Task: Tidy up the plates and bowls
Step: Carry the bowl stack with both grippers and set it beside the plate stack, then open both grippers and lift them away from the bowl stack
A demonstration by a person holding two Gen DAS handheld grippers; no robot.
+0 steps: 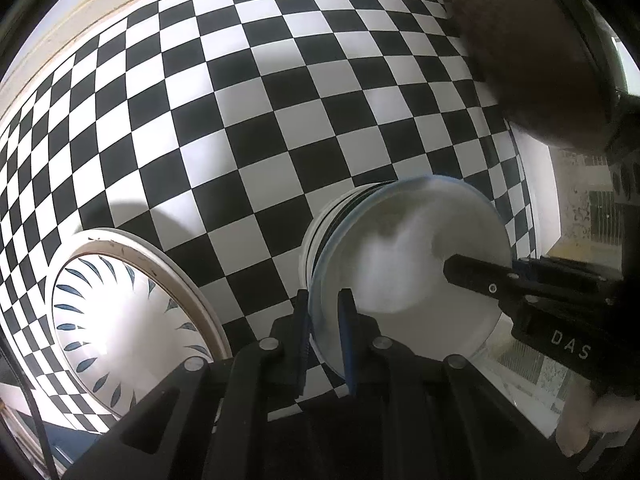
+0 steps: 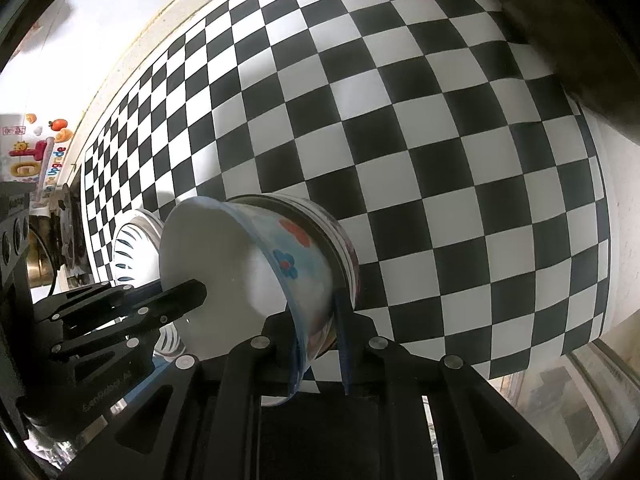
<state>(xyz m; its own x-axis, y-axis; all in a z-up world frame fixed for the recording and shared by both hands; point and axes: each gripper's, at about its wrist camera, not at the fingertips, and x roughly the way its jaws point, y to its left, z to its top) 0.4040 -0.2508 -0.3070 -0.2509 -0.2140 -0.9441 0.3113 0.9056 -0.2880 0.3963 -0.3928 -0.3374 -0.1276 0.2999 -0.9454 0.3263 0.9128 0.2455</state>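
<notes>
- Covering the counter (image 1: 248,92) is a black-and-white checkered cloth, and both claws point steeply down at it from opposite sides of one bowl.
- Left claw (image 1: 325,344): narrow, its blue pads pinched on the bowl's near rim, one finger inside and one outside.
- Right claw (image 2: 320,344): straddles the opposite rim with its jaws a little apart; the outer pad stands just clear of the wall, so the grip looks loosened.
- Floral bowl (image 2: 248,264): white inside, pale blue outside with red and blue flowers, nested on top of a white bowl (image 1: 340,208) with dark bands, near the counter's front edge.
- Plate (image 1: 120,320): white with blue leaf strokes round its well, lying flat just beside the bowls.
</notes>
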